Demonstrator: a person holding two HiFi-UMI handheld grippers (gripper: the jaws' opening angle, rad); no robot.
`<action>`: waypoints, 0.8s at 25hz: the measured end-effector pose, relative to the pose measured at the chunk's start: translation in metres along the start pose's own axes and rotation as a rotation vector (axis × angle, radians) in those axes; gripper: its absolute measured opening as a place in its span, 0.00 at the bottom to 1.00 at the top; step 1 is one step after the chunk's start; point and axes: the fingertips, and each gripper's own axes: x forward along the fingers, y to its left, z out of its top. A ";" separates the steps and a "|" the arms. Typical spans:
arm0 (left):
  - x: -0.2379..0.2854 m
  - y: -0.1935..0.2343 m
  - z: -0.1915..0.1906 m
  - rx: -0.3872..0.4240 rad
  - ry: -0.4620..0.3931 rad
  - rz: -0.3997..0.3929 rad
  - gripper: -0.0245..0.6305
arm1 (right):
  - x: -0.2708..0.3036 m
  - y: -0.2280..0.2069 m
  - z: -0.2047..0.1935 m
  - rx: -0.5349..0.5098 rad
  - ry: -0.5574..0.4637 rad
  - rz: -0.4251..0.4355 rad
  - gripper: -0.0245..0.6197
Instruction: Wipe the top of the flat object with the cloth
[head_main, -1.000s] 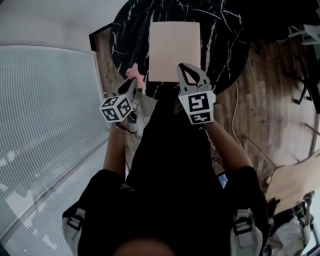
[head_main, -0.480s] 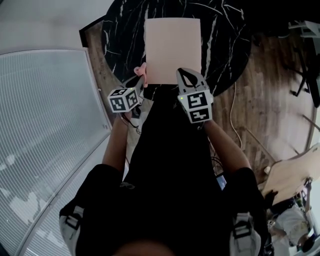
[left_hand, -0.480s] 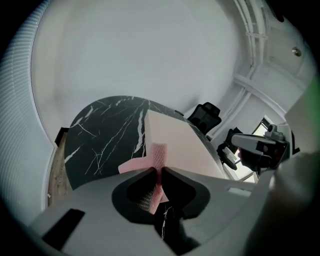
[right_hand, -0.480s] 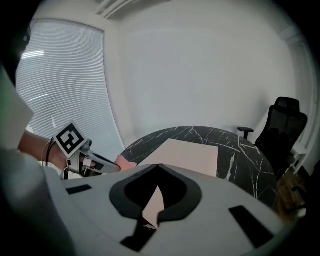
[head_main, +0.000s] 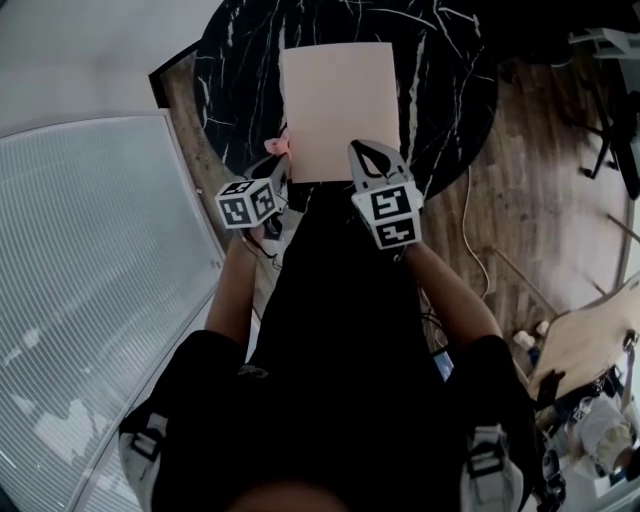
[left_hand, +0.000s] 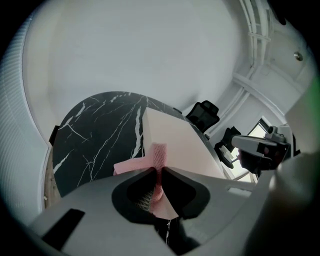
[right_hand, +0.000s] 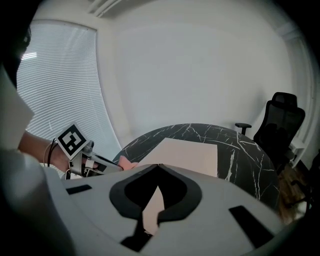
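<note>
A flat pale pink board (head_main: 340, 108) lies on the round black marble table (head_main: 240, 70); it also shows in the left gripper view as the board (left_hand: 175, 142) and in the right gripper view as the board (right_hand: 190, 152). My left gripper (head_main: 281, 160) is shut on a pink mesh cloth (left_hand: 155, 157), which hangs at the board's near left corner; the cloth (head_main: 284, 147) peeks out beside the jaws. My right gripper (head_main: 372, 158) is shut with nothing in it, its tips over the board's near edge. The right gripper (right_hand: 158, 166) shows its jaws meeting.
A black office chair (right_hand: 280, 125) stands beyond the table. White ribbed blinds (head_main: 90, 260) run along the left. Wooden floor (head_main: 520, 210) with a thin cable lies to the right, and a light wooden chair seat (head_main: 590, 350) sits at the lower right.
Both grippers have sunk toward the table and tipped further down. The cloth in the left gripper has come to the board's near left corner; the right tips now overlap its near edge.
</note>
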 end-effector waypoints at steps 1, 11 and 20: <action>0.002 0.000 0.003 0.007 0.002 -0.005 0.09 | 0.002 0.000 0.001 0.003 0.002 -0.004 0.03; 0.023 0.006 0.038 0.046 0.019 -0.051 0.09 | 0.023 -0.005 0.017 0.034 0.008 -0.031 0.03; 0.048 0.012 0.074 0.054 0.025 -0.076 0.09 | 0.035 -0.025 0.026 0.069 0.022 -0.075 0.03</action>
